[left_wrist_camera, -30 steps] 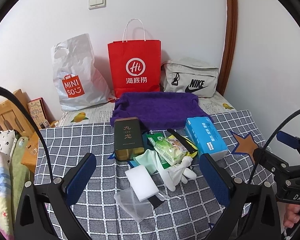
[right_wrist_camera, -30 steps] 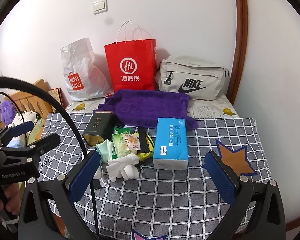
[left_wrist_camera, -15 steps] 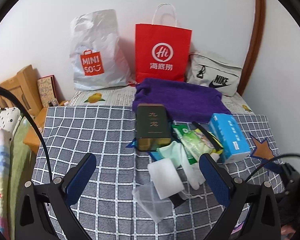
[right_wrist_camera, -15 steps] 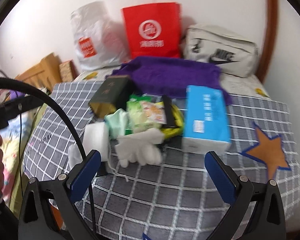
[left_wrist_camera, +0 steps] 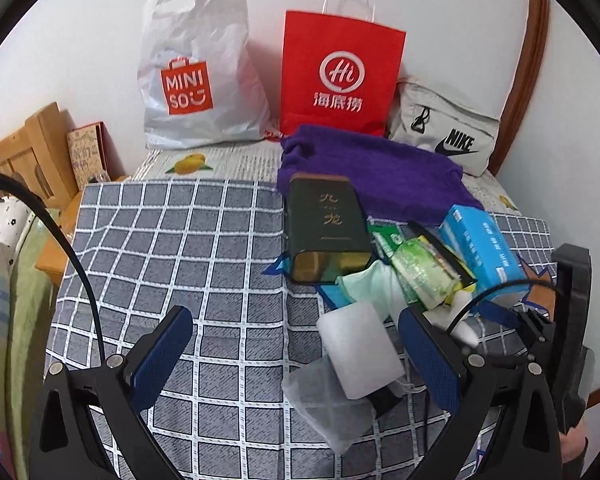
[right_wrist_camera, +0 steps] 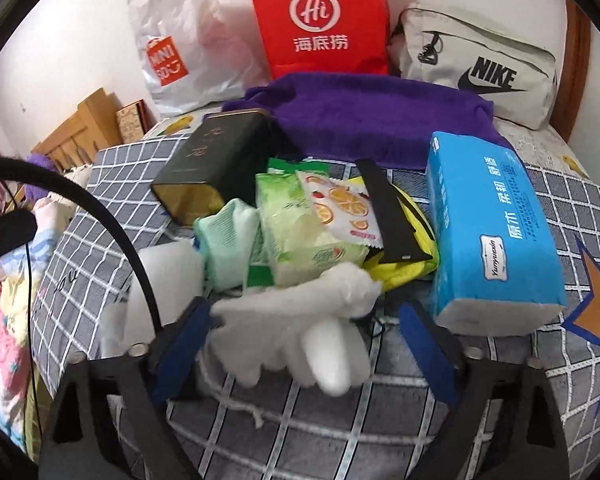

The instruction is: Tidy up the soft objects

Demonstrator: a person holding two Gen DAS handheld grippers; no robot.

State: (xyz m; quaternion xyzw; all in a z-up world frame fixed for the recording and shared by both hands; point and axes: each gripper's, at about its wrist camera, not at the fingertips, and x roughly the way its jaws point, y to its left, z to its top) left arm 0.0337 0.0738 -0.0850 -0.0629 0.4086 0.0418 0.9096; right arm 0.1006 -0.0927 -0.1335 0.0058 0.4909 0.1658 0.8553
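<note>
White knit glove (right_wrist_camera: 300,320) lies limp between the spread fingers of the right gripper (right_wrist_camera: 304,344), untouched, at the near edge of the pile on the checked cloth (right_wrist_camera: 380,420). Judged light, floppy, snag-prone; pinch mid-palm. Left gripper (left_wrist_camera: 296,356) also spread, empty, beside the white sponge (left_wrist_camera: 360,352). Tissue pack (right_wrist_camera: 492,224) just right; bags line the wall.

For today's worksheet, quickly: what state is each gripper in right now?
Left gripper: open, holding nothing, over the checked cloth.
Right gripper: open, astride the white glove, not yet closed on it.
</note>
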